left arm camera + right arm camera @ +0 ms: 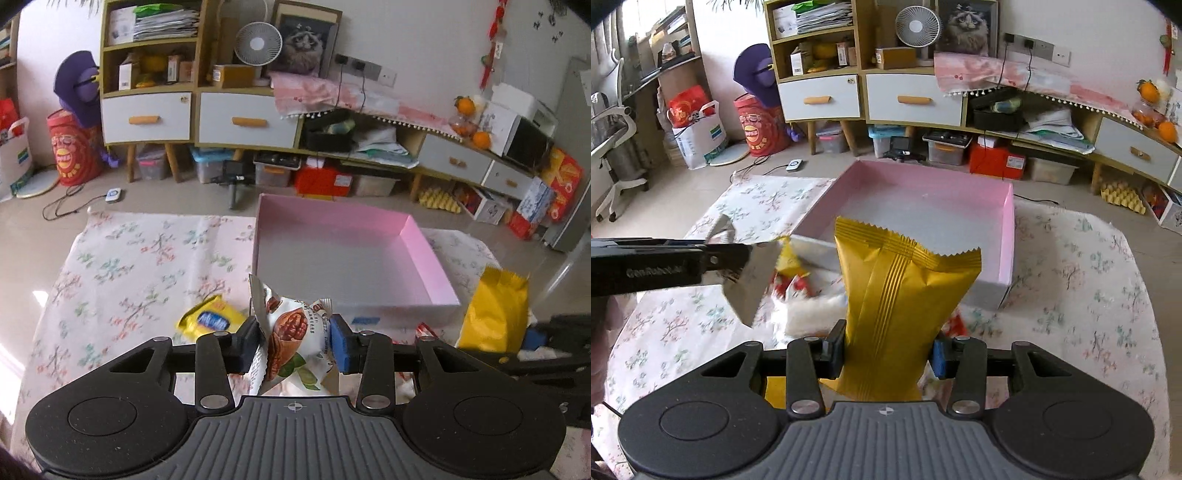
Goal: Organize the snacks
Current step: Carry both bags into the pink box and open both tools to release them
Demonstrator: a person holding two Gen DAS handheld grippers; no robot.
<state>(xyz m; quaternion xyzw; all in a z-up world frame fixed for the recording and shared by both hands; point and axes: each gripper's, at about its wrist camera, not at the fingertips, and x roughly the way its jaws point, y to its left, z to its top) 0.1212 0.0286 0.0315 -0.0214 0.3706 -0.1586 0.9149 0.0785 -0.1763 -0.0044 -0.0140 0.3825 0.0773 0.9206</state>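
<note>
Two grippers, each one clamped on one snack packet, above a floral tablecloth (122,258) with one pink box.

The one pink box (424,258) stands open on the cloth, nothing inside it as far as both views show. The right gripper (888,356) has its jaws partly closed on one gold packet (901,295), which stands upright in front of the box's near wall. The left gripper (293,345) pinches one white walnut-print packet (291,332) between its two blue pads, just before the box's near-left corner. One yellow packet with a blue label (210,321) lies on the cloth left of it. Some red-and-white wrappers (792,288) lie near the box, too blurred for counting.
</note>
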